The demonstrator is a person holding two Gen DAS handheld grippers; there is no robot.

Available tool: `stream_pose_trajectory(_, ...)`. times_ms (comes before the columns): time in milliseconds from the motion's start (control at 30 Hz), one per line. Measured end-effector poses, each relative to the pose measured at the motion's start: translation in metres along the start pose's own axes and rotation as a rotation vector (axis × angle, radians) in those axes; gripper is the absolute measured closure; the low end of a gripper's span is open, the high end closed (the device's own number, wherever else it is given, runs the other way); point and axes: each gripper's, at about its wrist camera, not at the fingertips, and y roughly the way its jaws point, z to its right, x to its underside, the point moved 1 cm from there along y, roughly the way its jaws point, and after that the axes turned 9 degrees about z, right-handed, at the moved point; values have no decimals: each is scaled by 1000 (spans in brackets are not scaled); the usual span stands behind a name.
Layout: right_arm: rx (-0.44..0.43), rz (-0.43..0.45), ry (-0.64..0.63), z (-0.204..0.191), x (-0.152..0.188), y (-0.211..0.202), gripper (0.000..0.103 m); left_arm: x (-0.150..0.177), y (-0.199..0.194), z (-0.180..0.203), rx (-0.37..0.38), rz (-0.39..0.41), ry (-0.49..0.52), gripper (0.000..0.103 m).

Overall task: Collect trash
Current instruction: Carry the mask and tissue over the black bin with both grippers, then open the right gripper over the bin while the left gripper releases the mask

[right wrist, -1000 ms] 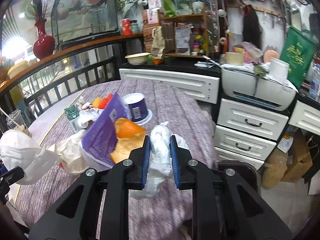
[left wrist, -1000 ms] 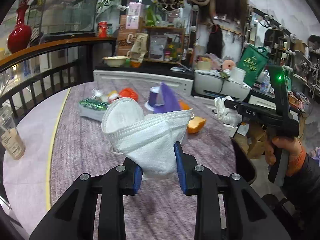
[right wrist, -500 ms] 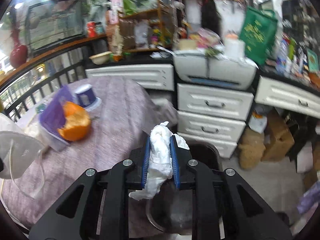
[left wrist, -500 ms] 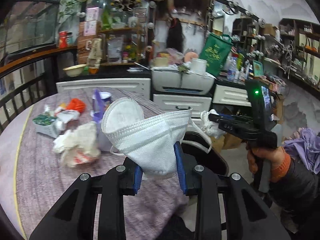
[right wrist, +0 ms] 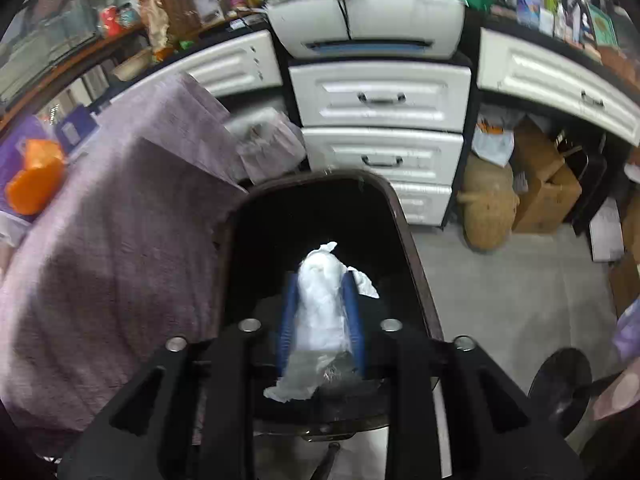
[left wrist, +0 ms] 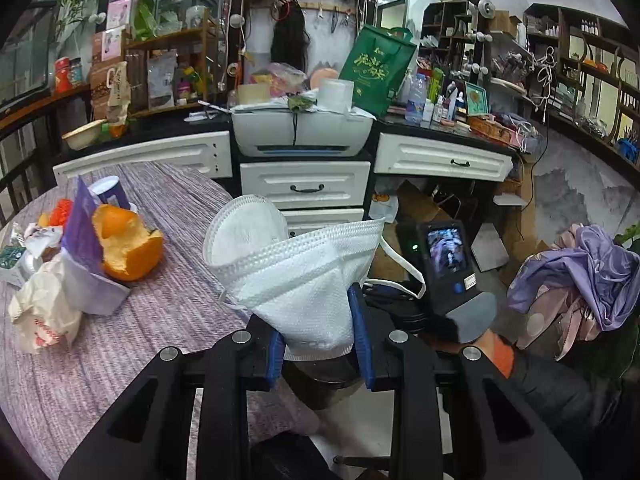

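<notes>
The left gripper [left wrist: 316, 332] clamps a white folded face mask [left wrist: 296, 276] beside the dark oval trash bin [right wrist: 416, 264]. Tilted down over that bin, the right gripper [right wrist: 320, 312] pinches crumpled white tissue [right wrist: 322, 300]. No writing is legible.

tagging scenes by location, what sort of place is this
Probably a cluttered home studio or small shop room: packed shelves, a printer on white drawers, and a cloth-covered table beside a bin.

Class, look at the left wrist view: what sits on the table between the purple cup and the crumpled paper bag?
The hollowed orange peel and a purple packet sit between the purple cup and the crumpled paper bag, on the table.
</notes>
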Motion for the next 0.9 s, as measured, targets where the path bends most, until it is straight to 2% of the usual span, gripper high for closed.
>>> stream_pose_trajectory(67, 19, -14, 11, 4, 7, 9, 36, 1, 10, 4, 8, -19, -2, 74)
stream_pose_trajectory(200, 61, -8, 2, 10, 16, 10, 36, 4, 25, 15, 16, -50, 21, 74)
stream_pose_trajectory(367, 108, 29, 18, 31, 14, -9, 36, 12, 46, 26, 26, -95, 49, 74)
stream_pose_trajectory(533, 206, 67, 18, 62, 13, -36, 35, 16, 68, 33, 28, -128, 75, 74)
stream_pose_trajectory(633, 257, 83, 42, 83, 13, -51, 28, 18, 84, 34, 36, -169, 79, 74)
stream_pose_trajectory(900, 310, 109, 111, 114, 15, -78, 28, 29, 129, 43, 19, -266, 107, 74)
